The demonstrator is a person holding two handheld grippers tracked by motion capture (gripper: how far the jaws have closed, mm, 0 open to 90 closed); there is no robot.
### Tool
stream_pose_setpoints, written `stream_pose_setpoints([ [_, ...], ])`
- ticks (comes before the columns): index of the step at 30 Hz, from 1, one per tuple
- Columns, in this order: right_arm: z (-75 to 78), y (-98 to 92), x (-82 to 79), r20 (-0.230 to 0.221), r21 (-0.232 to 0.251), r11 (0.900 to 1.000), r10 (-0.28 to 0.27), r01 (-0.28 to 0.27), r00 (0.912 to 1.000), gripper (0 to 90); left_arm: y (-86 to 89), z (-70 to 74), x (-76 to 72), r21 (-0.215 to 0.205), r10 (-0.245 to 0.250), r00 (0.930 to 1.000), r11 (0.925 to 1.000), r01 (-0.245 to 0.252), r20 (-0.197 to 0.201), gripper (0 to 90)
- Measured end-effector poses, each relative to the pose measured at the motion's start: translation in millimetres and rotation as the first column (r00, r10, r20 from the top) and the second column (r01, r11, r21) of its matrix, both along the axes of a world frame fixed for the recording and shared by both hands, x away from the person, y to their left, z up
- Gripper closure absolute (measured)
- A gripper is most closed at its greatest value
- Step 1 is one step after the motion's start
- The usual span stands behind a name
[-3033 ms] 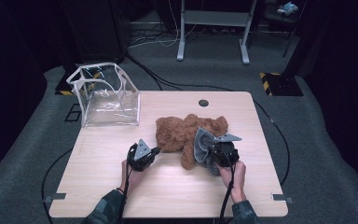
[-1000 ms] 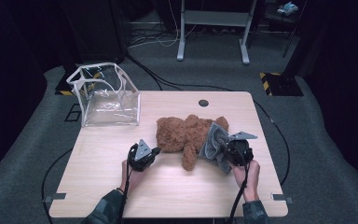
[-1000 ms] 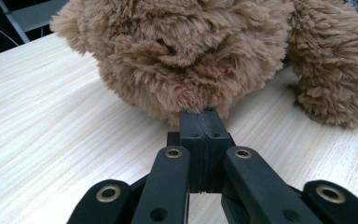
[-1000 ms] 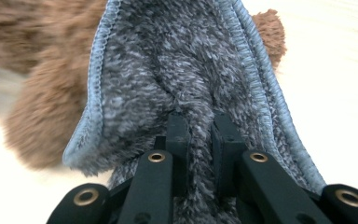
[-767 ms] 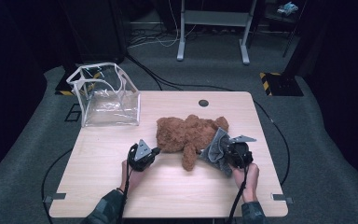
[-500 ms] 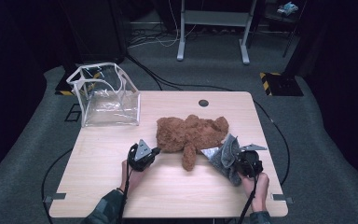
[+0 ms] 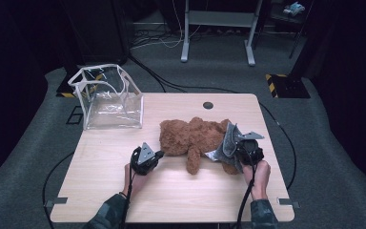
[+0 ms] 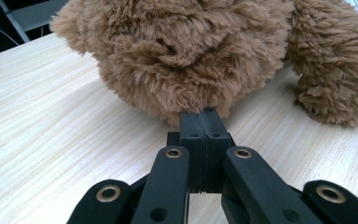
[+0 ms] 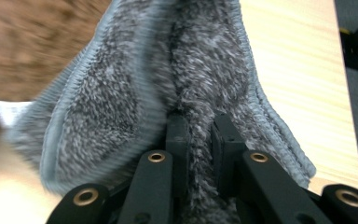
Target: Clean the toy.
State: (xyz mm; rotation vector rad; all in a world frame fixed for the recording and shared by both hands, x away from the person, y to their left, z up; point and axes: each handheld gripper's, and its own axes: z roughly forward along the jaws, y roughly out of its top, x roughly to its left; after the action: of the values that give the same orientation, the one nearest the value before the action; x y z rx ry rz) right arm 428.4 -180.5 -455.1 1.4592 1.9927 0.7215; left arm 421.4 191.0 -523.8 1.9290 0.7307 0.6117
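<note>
Grey cloth (image 7: pixel 225 143) pinched in right tool (image 7: pixel 244 149) against teddy bear (image 7: pixel 193 138) on desk (image 7: pixel 105 191); left tool (image 7: pixel 147 159) closed, empty, at fur. Risk: bear dragged if pile snagged by cloth

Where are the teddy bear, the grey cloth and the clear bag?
teddy bear (image 7: pixel 190 136), high view, on the brown body.
grey cloth (image 9: pixel 121 88), right gripper view, on the fuzzy face left of the pinched fold.
clear bag (image 7: pixel 112 107), high view, on the front wall.
</note>
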Motion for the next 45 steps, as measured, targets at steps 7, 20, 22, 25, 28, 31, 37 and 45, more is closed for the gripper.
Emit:
stream_pose_setpoints([
  [7, -10.2, 0.5, -2.1, -0.106, 0.046, 0.999, 0.013, -0.008, 0.9942, 80.4, -0.2, 0.0, 0.0, 0.001, 0.0, 1.0, 1.0, 0.0, 0.0, 89.7],
  [20, 8.3, -3.5, -10.7, -0.002, 0.11, 0.993, 0.034, -0.034, 0.9994, 80.0, -0.8, -0.1, -0.2, 0.001, 0.0, 1.0, 1.0, 0.0, -0.003, 89.7],
  [22, 4.2, -2.9, -3.6, -0.001, 0.095, 0.995, 0.018, -0.018, 0.9998, 80.0, -0.4, 0.0, 0.0, 0.002, 0.001, 1.0, 1.0, -0.001, 0.0, 89.7],
  [25, -10.4, 1.5, 2.0, -0.048, 0.05, 0.999, 0.019, -0.016, 0.9987, 80.2, -0.2, 0.0, 0.1, 0.0, 0.001, 1.0, 1.0, -0.001, -0.001, 89.7],
  [28, -19.8, -1.9, -3.1, -0.085, 0.024, 1.0, 0.004, -0.002, 0.9964, 80.5, -0.2, 0.0, 0.0, 0.001, 0.002, 1.0, 1.0, -0.002, -0.001, 89.7],
  [31, -23.9, -13.4, -10.0, -0.134, 0.005, 1.0, -0.011, 0.012, 0.9909, 80.5, -0.1, 0.0, 0.0, 0.002, 0.004, 1.0, 1.0, -0.004, -0.001, 89.7],
  [37, -19.0, -39.0, -22.9, -0.111, 0.073, 0.996, -0.052, 0.06, 0.9925, 80.4, -0.6, 0.7, -0.6, 0.014, 0.02, 0.9998, 0.9997, -0.02, -0.007, 79.1],
  [45, 1.9, -49.1, -28.1, -0.044, 0.089, 0.994, -0.064, 0.068, 0.9969, 80.2, -1.5, 12.9, -12.3, 0.004, 0.058, 0.9953, 0.9983, -0.058, -0.078, 31.2],
])
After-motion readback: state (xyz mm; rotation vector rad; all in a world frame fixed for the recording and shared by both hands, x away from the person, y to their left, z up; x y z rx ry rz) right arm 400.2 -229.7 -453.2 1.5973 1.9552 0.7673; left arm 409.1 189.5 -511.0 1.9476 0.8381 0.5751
